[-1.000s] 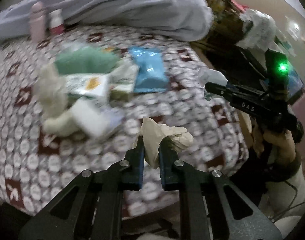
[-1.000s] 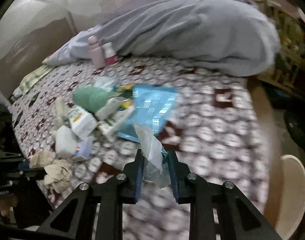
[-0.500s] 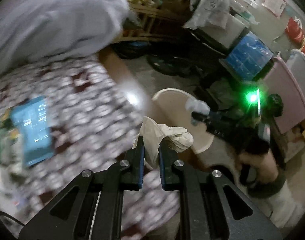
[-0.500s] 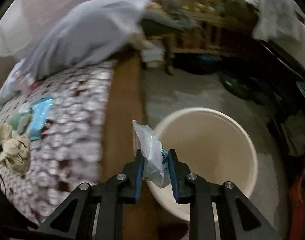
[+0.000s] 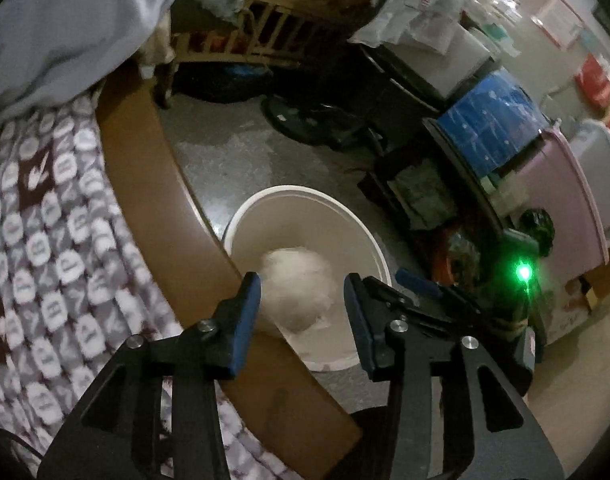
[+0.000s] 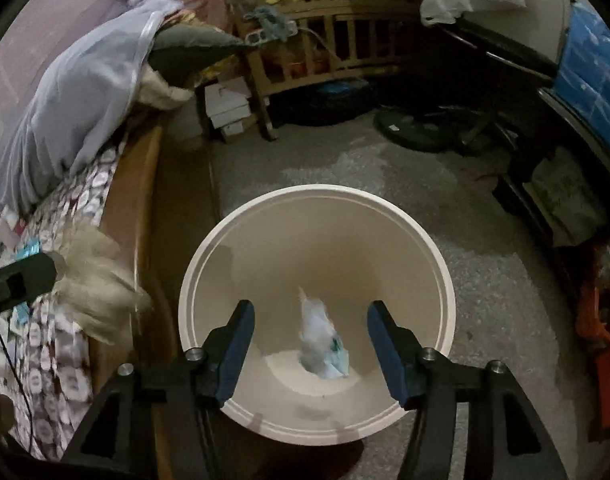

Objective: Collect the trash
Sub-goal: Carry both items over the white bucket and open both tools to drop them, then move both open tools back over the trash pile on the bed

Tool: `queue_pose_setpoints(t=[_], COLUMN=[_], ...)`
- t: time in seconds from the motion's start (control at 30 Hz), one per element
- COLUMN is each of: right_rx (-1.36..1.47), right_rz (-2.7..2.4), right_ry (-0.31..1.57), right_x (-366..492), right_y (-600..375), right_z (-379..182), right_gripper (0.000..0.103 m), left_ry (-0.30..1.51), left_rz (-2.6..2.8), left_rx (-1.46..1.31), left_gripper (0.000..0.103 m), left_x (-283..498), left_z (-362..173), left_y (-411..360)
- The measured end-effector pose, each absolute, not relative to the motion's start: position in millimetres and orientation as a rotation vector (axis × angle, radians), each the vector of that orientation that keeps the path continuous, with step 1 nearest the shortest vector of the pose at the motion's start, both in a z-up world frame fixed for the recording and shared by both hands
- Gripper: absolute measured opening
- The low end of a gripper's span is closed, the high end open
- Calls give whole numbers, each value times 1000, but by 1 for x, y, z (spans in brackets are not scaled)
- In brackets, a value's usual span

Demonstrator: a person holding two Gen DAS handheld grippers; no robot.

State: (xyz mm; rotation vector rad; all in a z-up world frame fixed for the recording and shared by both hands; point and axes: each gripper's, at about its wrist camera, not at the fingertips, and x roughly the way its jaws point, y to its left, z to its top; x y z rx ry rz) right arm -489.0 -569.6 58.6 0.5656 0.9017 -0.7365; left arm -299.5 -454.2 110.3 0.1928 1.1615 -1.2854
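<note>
A cream bucket [image 6: 441,264] stands on the floor, against the bed's wooden edge [image 5: 145,184]. Both grippers' fingers have just been opening. The left gripper [image 5: 301,298] has a blurred crumpled tissue [image 5: 297,288] loose between them; the right gripper [image 6: 309,330] hangs above a plastic wrapper [image 6: 323,340] inside the bucket. Clutter crowds the far floor.

I see the cream round bin [image 6: 317,216] upright on the floor, tight against the bed's wooden side rail. Clear plastic wrapper [image 6: 323,340] with a teal bit is blurred inside it, near the bottom. Crumpled beige tissue wad [image 5: 297,292], also blurred, is over the bin's rail-side edge.
</note>
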Motion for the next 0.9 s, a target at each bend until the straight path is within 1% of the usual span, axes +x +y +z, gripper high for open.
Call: queue_pose_setpoints(t=[0.1, 0.4, 0.57, 0.9], right_rx=[568, 496, 448, 374], right_rz=[-727, -713, -691, -602], right_ry=[906, 888, 897, 855], right_x=[-487, -466, -448, -408], right_y=[-566, -537, -515, -456], right_z=[58, 71, 78, 103], right_gripper=[56, 57, 60, 61], left_ry=[1169, 1070, 1050, 917], left_rz=[-1252, -1111, -1021, -830], left_rx=[207, 287, 295, 338], left_gripper=[41, 41, 41, 41], left_x=[-294, -283, -272, -262], left_z=[109, 112, 109, 119], left_y=[-445, -392, -358, -297])
